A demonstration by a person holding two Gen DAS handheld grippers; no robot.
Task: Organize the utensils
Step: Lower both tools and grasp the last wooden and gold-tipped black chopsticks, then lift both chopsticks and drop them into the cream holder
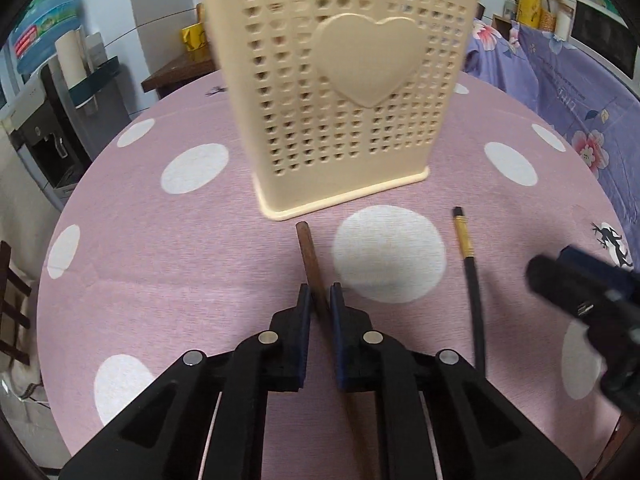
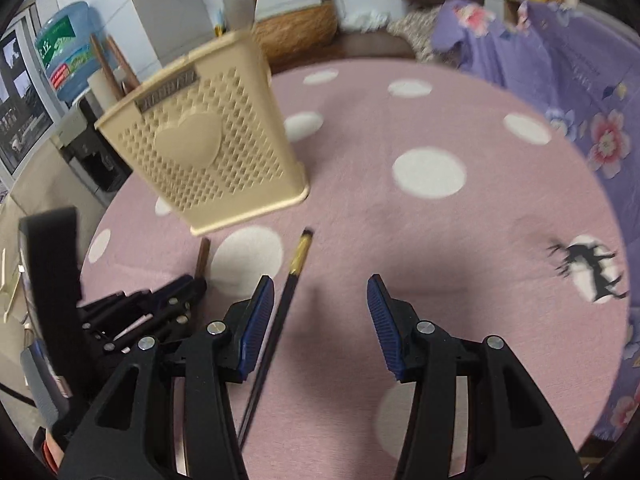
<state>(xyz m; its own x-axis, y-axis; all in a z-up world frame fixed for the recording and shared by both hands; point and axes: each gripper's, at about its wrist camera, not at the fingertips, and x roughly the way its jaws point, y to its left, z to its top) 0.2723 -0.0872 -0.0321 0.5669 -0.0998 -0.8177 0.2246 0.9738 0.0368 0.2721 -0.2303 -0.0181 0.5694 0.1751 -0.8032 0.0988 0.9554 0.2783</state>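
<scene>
A cream perforated utensil holder [image 1: 340,92] with a heart on its front stands on the pink polka-dot tablecloth [image 1: 160,260]; it also shows in the right wrist view [image 2: 200,148], with brown sticks and a grey utensil standing in it. My left gripper [image 1: 319,300] is shut on a brown wooden chopstick [image 1: 308,252] just in front of the holder. A black chopstick [image 1: 470,280] with a gold band lies to its right. My right gripper [image 2: 320,296] is open over the cloth, its left finger beside the black chopstick [image 2: 288,292].
The round table's edge [image 1: 72,200] curves at left. A water dispenser [image 1: 44,128] stands beyond it. Purple floral fabric [image 1: 568,92] covers furniture at right. A small black motif [image 2: 588,264] marks the cloth at right.
</scene>
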